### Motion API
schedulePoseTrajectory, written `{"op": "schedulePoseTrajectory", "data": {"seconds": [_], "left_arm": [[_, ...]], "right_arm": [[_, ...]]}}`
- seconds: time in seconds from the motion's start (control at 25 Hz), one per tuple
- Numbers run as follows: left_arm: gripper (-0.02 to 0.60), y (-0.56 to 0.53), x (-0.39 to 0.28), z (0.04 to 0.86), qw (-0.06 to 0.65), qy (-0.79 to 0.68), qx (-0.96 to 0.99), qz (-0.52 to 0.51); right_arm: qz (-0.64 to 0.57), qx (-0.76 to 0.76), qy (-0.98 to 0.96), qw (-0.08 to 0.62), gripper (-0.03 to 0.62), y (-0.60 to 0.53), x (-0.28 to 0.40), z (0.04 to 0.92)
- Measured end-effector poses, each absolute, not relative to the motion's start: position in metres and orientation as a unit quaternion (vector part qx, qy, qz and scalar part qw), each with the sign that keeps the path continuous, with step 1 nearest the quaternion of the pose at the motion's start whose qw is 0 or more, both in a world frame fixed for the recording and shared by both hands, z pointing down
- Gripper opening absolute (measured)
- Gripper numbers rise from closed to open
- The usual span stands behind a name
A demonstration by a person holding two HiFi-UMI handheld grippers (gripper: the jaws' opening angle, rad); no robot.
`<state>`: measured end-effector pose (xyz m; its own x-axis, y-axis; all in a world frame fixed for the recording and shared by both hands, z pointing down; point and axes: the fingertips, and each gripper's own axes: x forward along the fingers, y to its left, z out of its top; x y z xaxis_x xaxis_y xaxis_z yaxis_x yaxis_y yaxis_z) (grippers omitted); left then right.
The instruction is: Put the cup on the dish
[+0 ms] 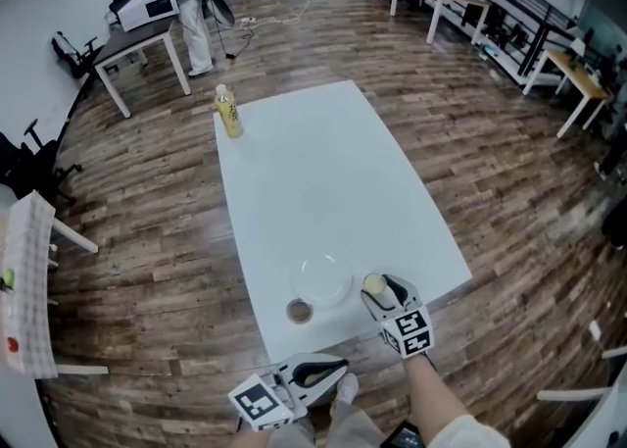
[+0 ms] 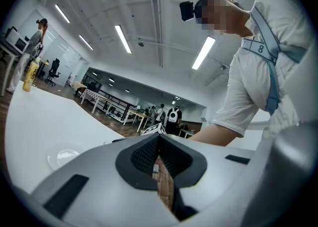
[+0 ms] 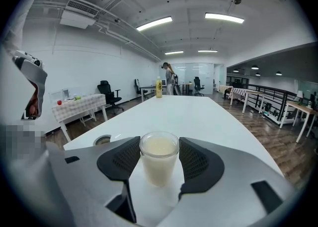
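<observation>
Left gripper (image 2: 158,152): fingers closed, nothing between them, off the table's (image 1: 323,181) near edge. Small round container (image 1: 299,312) sits on the table just beyond those fingertips. Dish (image 1: 321,279) is clear and empty, further out past the left fingers and just left of the right fingers, not touching them. Right gripper (image 3: 159,156): cup (image 3: 159,165) of pale liquid stands upright on the table between the fingers, with a pad against each side of it. The cup is beside the dish, not on it. Bottle (image 1: 228,111) is far ahead of both, at the table's far left corner.
</observation>
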<state>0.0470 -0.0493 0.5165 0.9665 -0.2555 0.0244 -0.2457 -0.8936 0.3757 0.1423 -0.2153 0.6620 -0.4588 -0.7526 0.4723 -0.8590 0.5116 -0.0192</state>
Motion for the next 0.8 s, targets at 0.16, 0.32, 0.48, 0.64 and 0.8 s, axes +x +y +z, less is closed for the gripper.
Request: {"op": "schedulePoseTrajectory", "data": {"seconds": [0.16,0.32,0.48,0.64,0.8], "left_arm": [[0.002,-0.049,0.044,0.517,0.192,-0.133,0.972,-0.014],[0.002,-0.048,0.039,0.519,0.194,-0.137,0.971,-0.013],[0.002,-0.048,0.038,0.516,0.194,-0.138,0.971,-0.014],[0.002,-0.048,0.038,0.517,0.194,-0.14,0.971,-0.014],[0.002,-0.048,0.036,0.518,0.196,-0.142,0.97,-0.013]], "right_arm": [[0.128,0.478,-0.843,0.21,0.262,-0.217,0.14,0.661],[0.127,0.478,-0.845,0.206,0.262,-0.219,0.136,0.659],[0.127,0.477,-0.846,0.201,0.261,-0.221,0.13,0.651],[0.123,0.475,-0.849,0.195,0.261,-0.226,0.125,0.646],[0.116,0.469,-0.855,0.189,0.261,-0.232,0.117,0.64]]}}
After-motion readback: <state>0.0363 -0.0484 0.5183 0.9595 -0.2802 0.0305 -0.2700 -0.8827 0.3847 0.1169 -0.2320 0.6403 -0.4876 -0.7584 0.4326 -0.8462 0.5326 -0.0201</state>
